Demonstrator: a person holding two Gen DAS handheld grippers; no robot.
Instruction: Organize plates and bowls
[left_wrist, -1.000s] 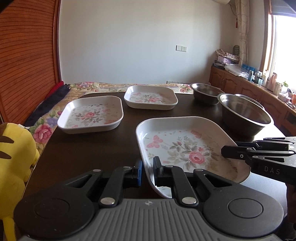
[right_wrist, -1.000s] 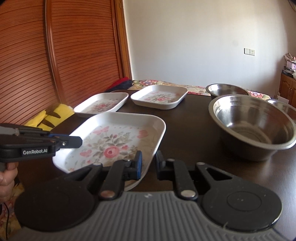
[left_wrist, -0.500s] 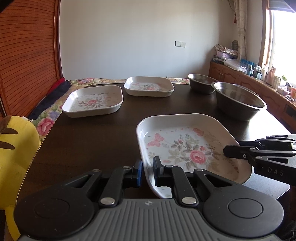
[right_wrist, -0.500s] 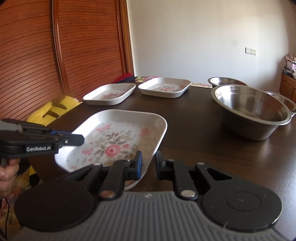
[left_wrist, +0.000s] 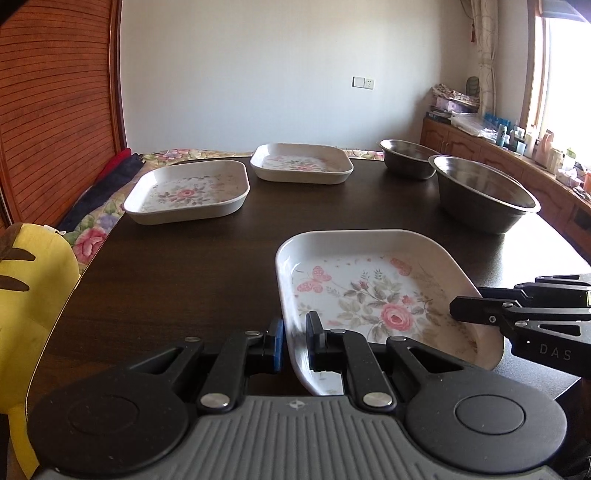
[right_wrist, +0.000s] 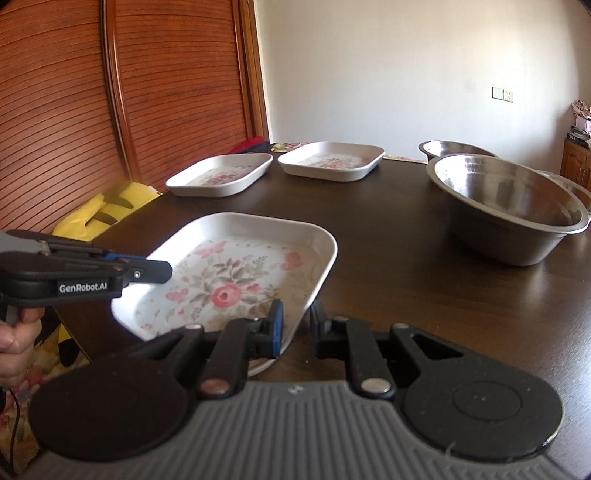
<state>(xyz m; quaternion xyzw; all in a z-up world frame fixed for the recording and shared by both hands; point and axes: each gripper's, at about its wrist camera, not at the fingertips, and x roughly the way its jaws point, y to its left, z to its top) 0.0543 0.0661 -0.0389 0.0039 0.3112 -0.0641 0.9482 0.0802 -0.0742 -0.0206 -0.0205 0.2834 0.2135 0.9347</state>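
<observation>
1. State: the left gripper (left_wrist: 294, 341) and right gripper (right_wrist: 296, 326) jaws each clench opposite rims of the floral plate (left_wrist: 373, 295), which is raised over the near desk (left_wrist: 177, 273) edge.
2. Risk: uneven lift tilts the plate; a rim slips free.
3. Risk: swinging right strikes the steel bowl (right_wrist: 506, 206).

A dark wooden table (left_wrist: 192, 266) carries two floral trays (left_wrist: 188, 192) (left_wrist: 301, 168) and steel bowls (left_wrist: 484, 197) (left_wrist: 406, 158)
</observation>
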